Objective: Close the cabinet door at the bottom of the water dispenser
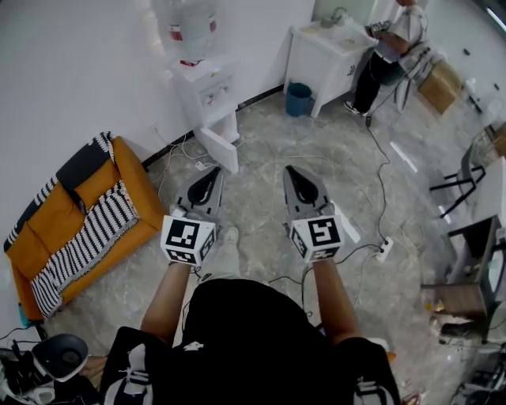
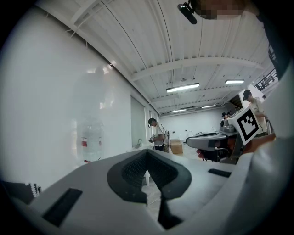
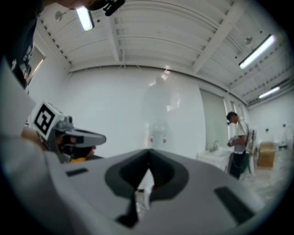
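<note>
- Task item: the water dispenser stands against the wall, well ahead of the person, with its bottle on top. The cabinet door at its base stands swung out over the floor, so the task is not yet done.
- Left claw: jaws closed tip to tip, nothing between them. It is well short of the door and touches nothing.
- Right claw: jaws fully closed and empty, likewise clear of everything.
- Judged reason for the closed jaws: the door needs a push, not a grasp, and a closed tip makes a firm, narrow pusher.
- Pose: both forearms reach forward from the body, roughly parallel. The tools are held about level, side by side, pointing toward the dispenser. The left claw lies nearer in line with the open door.
- Step in hand, as judged: the approach. The person must get closer before either tip can meet the outer face of the door.
- Surroundings: an orange sofa stands by the wall at left. Cables trail across the floor at right. A second person stands by the sink counter, well away from the dispenser.
- Risk: the cables near the dispenser's foot could catch a foot.
</note>
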Tool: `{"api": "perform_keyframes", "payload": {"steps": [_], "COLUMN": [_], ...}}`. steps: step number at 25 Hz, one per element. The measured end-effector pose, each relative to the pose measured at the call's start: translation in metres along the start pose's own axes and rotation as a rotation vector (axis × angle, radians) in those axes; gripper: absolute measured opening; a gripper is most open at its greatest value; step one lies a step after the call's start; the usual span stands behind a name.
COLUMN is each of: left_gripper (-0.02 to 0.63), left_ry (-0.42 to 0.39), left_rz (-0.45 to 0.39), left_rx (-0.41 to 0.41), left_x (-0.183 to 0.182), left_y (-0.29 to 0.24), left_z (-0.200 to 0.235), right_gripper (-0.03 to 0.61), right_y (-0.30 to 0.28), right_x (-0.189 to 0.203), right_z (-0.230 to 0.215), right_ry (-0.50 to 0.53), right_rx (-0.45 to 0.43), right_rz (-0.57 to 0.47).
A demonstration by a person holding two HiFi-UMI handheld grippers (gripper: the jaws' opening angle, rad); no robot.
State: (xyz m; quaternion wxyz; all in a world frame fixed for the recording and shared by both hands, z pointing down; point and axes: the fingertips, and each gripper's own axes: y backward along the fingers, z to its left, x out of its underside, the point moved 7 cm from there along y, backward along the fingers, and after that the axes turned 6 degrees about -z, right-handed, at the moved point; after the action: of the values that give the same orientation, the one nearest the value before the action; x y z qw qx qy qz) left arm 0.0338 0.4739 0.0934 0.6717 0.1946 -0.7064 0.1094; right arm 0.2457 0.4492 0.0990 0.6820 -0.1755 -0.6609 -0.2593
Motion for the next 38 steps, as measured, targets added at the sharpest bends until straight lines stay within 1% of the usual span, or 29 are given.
{"api": "perform_keyframes", "payload": {"steps": [5, 11, 15, 18, 20, 24, 30, 35, 38], "left_gripper": [0.006, 0.006, 0.007, 0.007, 0.006, 0.006, 0.006, 0.007, 0.007], "left_ry": [0.015, 0.042, 0.017, -0.003, -0.002, 0.009, 0.017, 0.021, 0.031], "left_rz": [-0.002, -0.006, -0.029, -0.028, -0.023, -0.003, 0.02, 0.02, 0.023], "left_rx": [-0.003, -0.013, -0.024, -0.029, -0.033, -0.034, -0.011, 0.012, 0.026], "left_x": [0.008, 0.021, 0.021, 0.024, 0.027, 0.035, 0.041, 0.044, 0.049], "left_y": [-0.018, -0.053, -0.078, -0.101, -0.117, -0.147, -0.194, -0.232, -0.25], "left_z": [0.017, 0.048, 0.069, 0.085, 0.098, 0.129, 0.184, 0.233, 0.259], "right_gripper": [0.032, 0.032, 0.032, 0.032, 0.032, 0.032, 0.032, 0.032, 0.032], "right_y": [-0.02, -0.064, -0.097, -0.127, -0.147, -0.189, -0.261, -0.319, -0.347], "right_x": [0.007, 0.015, 0.021, 0.028, 0.032, 0.039, 0.041, 0.043, 0.046], "right_z": [-0.006, -0.022, -0.036, -0.046, -0.053, -0.064, -0.078, -0.085, -0.086], "right_ry": [0.007, 0.02, 0.017, 0.005, 0.002, -0.007, -0.014, -0.013, -0.014], "right_rx": [-0.004, -0.007, -0.01, -0.019, -0.027, -0.028, -0.014, 0.007, 0.023], "right_rz": [0.014, 0.026, 0.03, 0.04, 0.046, 0.062, 0.071, 0.073, 0.091]}}
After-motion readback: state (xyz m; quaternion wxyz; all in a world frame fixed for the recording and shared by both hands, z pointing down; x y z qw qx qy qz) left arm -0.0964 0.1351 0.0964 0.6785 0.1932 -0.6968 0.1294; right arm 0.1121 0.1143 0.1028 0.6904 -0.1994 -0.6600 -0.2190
